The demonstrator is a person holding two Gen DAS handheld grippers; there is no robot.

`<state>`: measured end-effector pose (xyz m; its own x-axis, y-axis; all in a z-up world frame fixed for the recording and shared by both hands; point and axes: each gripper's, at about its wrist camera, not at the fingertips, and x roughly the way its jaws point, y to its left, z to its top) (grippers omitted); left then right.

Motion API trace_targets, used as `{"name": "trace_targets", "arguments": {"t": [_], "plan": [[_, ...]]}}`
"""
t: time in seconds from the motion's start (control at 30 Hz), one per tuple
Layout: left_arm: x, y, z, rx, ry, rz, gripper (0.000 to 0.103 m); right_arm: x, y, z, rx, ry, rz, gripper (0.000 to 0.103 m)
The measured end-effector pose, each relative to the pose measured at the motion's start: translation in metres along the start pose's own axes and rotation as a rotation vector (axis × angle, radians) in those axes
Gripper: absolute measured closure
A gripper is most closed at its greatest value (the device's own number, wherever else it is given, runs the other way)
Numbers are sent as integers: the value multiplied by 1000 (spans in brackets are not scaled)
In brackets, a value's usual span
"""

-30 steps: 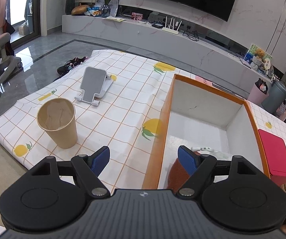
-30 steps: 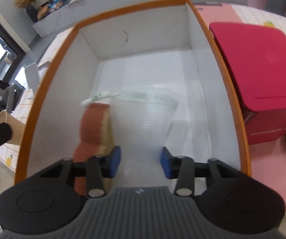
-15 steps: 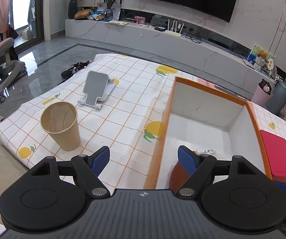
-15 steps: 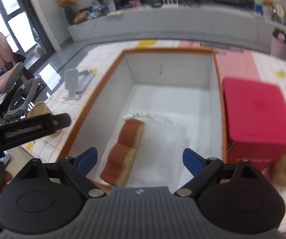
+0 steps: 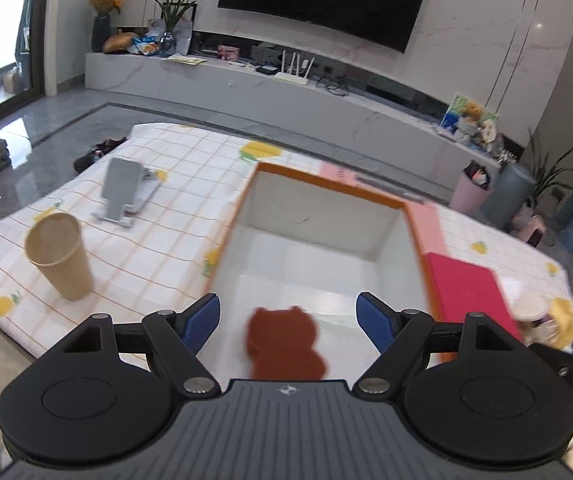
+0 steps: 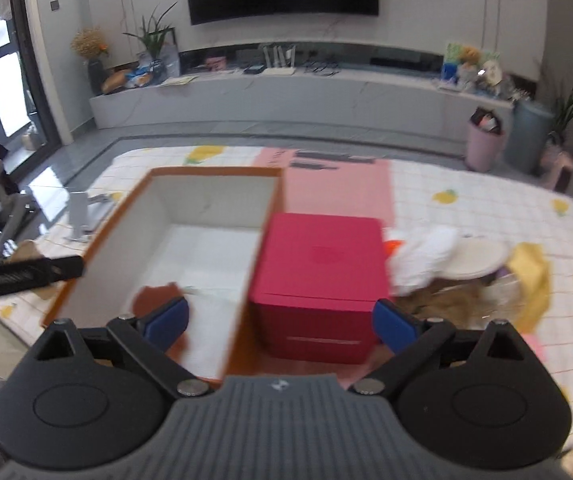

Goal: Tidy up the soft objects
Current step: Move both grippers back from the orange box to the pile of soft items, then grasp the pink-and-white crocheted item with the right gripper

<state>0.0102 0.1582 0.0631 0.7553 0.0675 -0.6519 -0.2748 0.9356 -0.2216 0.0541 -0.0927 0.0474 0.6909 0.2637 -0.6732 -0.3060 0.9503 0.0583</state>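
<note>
An orange-rimmed white box (image 5: 326,185) (image 6: 206,171) sits on the checked cloth. A brown soft toy (image 5: 284,340) (image 6: 154,298) lies on the box floor at its near end. Beside it is a clear bag, faint and blurred. My left gripper (image 5: 288,320) hangs open above the near end of the box, over the toy, with nothing between its pads. My right gripper (image 6: 282,324) stands wide open and holds nothing, above the box's right wall and the red box (image 6: 320,272) (image 5: 466,292). Right of the red box lies a heap of soft things: a white plush (image 6: 422,256), a yellow cloth (image 6: 530,276) and something tan and furry (image 6: 446,300).
A paper cup (image 5: 58,256) and a grey phone stand (image 5: 124,190) stand on the cloth left of the box. A round pale lid or plate (image 6: 478,258) lies in the heap. A pink sheet (image 6: 338,188) lies behind the red box. Bare floor surrounds the low table.
My right gripper opened wide, left the clear bag in the box, then rose and swung right toward the red box. My left gripper shifted so the brown toy shows between its fingers.
</note>
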Motion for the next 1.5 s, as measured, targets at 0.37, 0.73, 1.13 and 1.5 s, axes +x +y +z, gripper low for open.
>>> {"name": "trace_targets", "arguments": {"t": [0.37, 0.73, 1.13, 1.5], "plan": [[11, -129, -6, 206, 40, -82, 12, -31, -99, 2, 114, -70, -46, 3], [70, -246, -59, 362, 117, -138, 12, 1, -211, -40, 339, 68, -112, 3], [121, -273, -102, 343, 273, -145, 15, 85, -258, -64, 392, 240, -171, 3], [133, -268, -114, 360, 290, -147, 15, 132, -264, -75, 410, 360, -241, 21]]}}
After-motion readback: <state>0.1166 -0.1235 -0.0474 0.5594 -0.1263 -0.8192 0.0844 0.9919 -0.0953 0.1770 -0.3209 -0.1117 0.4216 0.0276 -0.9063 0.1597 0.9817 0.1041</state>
